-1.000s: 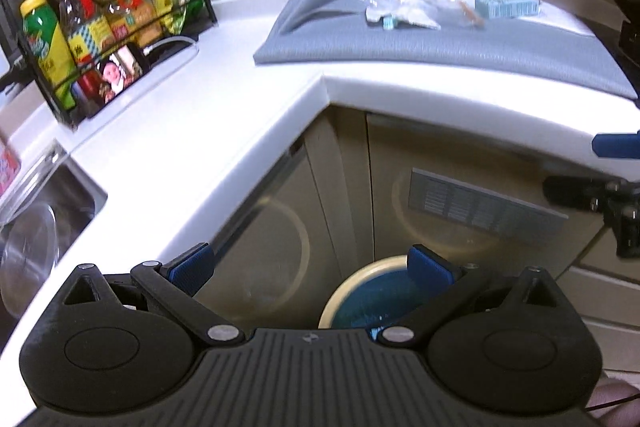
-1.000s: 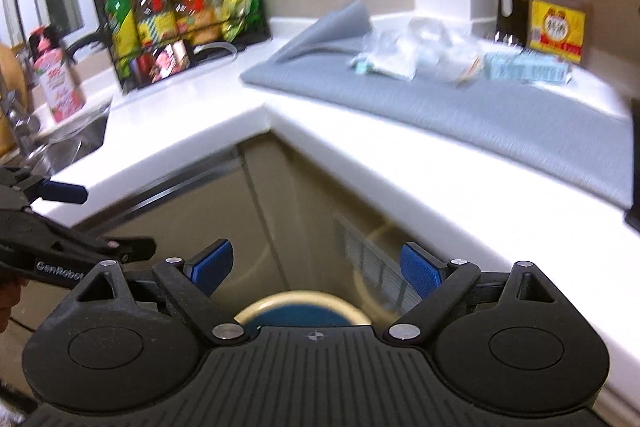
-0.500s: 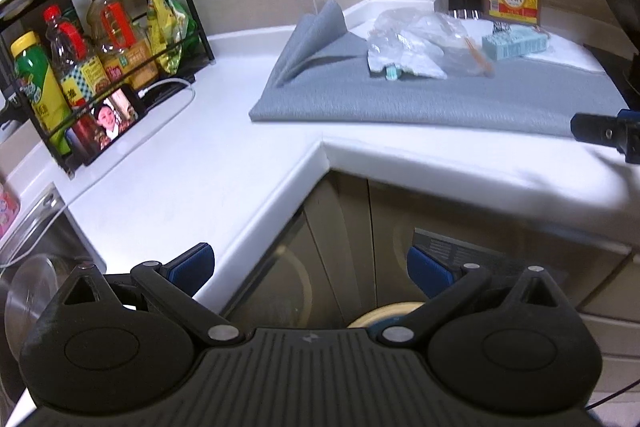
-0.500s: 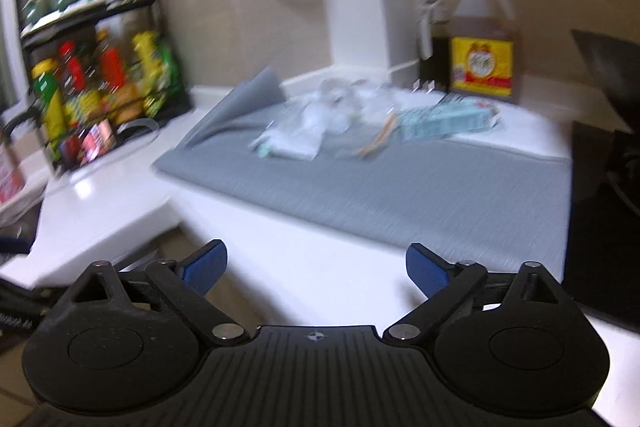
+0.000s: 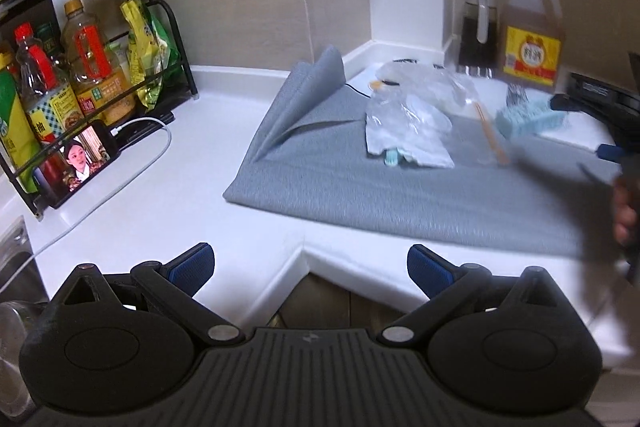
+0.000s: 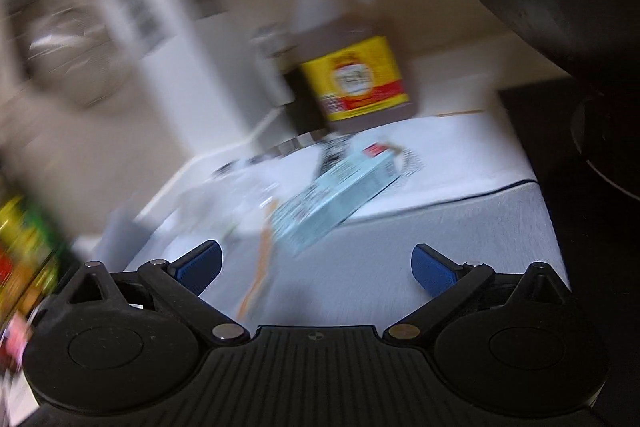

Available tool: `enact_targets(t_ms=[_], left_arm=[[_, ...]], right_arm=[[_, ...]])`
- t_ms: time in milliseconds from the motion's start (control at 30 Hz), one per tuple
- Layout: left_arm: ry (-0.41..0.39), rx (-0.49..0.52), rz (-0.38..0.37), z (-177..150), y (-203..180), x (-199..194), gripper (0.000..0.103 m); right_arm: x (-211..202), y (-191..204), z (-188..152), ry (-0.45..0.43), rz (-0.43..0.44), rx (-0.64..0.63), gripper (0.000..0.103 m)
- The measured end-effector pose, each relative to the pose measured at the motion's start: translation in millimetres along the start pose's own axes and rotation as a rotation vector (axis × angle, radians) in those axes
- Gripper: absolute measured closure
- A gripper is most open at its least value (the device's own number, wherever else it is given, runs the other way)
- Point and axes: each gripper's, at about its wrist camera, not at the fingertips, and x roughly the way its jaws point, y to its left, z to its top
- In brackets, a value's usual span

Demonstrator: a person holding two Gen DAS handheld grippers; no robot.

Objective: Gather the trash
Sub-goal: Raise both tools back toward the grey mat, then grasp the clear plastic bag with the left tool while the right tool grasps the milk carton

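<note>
Spice rack (image 6: 24, 243), perhaps, smeared by blur

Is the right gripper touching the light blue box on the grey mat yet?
Apart. In the right wrist view the opening right gripper has nothing between its jaws, and the light blue box lies beyond both fingertips on the grey mat.

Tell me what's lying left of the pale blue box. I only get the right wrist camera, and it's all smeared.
Observer: A crumpled clear plastic bag lies on the grey mat, just left of the box.
Operator: Is there anything smaller near it?
Observer: A small teal piece pokes out from under the bag's near edge.
Operator: And the left claw?
Observer: The left claw is open with nothing in it. It hangs over the inner corner of the white counter, short of the mat.
</note>
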Motion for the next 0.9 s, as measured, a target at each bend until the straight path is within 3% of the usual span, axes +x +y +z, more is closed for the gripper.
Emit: enact_targets(t_ms=[133,300,333,367,467,567,667,767,900], left_arm=[[0.008,-0.012,-0.002,11,2,10,0.000],[-0.016,-0.006,-0.008,28,-2,21,0.000],[-0.023,-0.010,-0.011,34,-4,24,0.000],[-0.031,-0.016,-0.016,40,-7,27,0.000],[-0.067,-0.067,-0.053,63,-16,41,0.000],[-0.091,-0.183,-0.120,93,-30,70,0.000],[-0.084,-0.284,-0.159,128,-49,111,0.000],[-0.050,-0.306,-0.165,160,-70,158,0.000],[0.026,-0.356,-0.170,193,-90,220,0.000]], right_arm=[[62,20,18,0.005,-0.094,0.019,0.000],[132,40,23,0.093,-0.199,-0.049,0.002],[139,42,20,0.106,-0.206,-0.095,0.016],[140,44,17,0.089,-0.213,-0.166,0.036],[116,36,9,0.031,-0.174,-0.246,0.059],[85,18,-2,-0.048,-0.158,-0.249,0.059],[74,2,-4,-0.068,-0.124,-0.211,0.060],[70,-1,0,-0.111,-0.109,-0.217,0.060],[71,0,0,-0.107,-0.106,-0.223,0.060]])
